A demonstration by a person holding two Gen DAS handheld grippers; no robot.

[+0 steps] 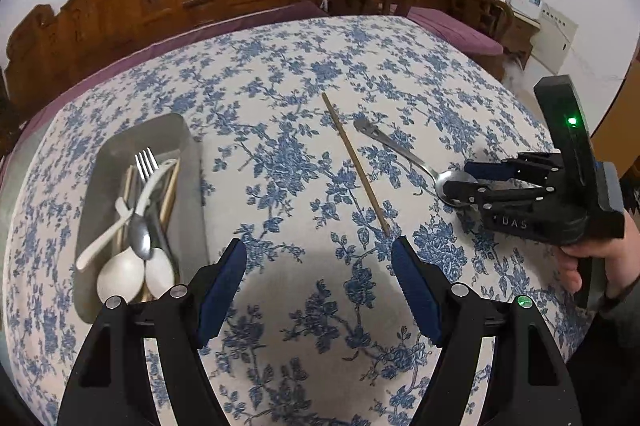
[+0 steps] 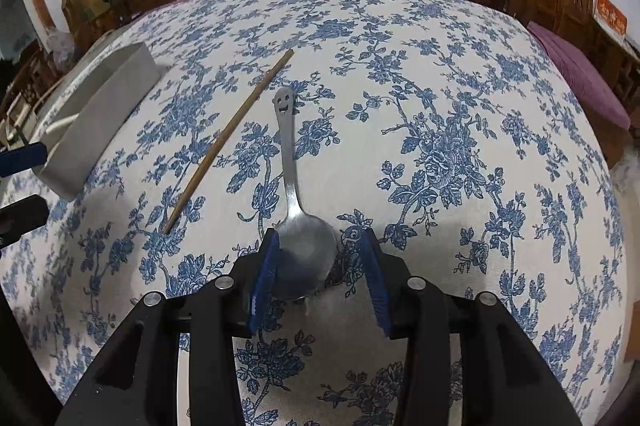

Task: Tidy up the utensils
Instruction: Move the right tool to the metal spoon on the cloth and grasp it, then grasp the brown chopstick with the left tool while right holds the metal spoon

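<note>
Our right gripper [image 2: 316,262] straddles the bowl of the metal spoon [image 2: 294,193] lying on the floral tablecloth [image 2: 460,85]; only its left pad appears to touch. Our left gripper [image 1: 318,262] gapes empty. Beyond lie a wooden chopstick [image 1: 354,161] and the grey tray [image 1: 188,153] of utensils.

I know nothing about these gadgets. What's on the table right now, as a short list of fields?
table cover: blue floral tablecloth
tray: grey tray, holding white spoons, a fork and chopsticks
loose items: one chopstick; metal spoon with a smiley face on its handle
left claw: open, over bare cloth, nothing between its fingers
right claw: astride the spoon's bowl; one pad at the bowl's edge, the other apart from it
</note>
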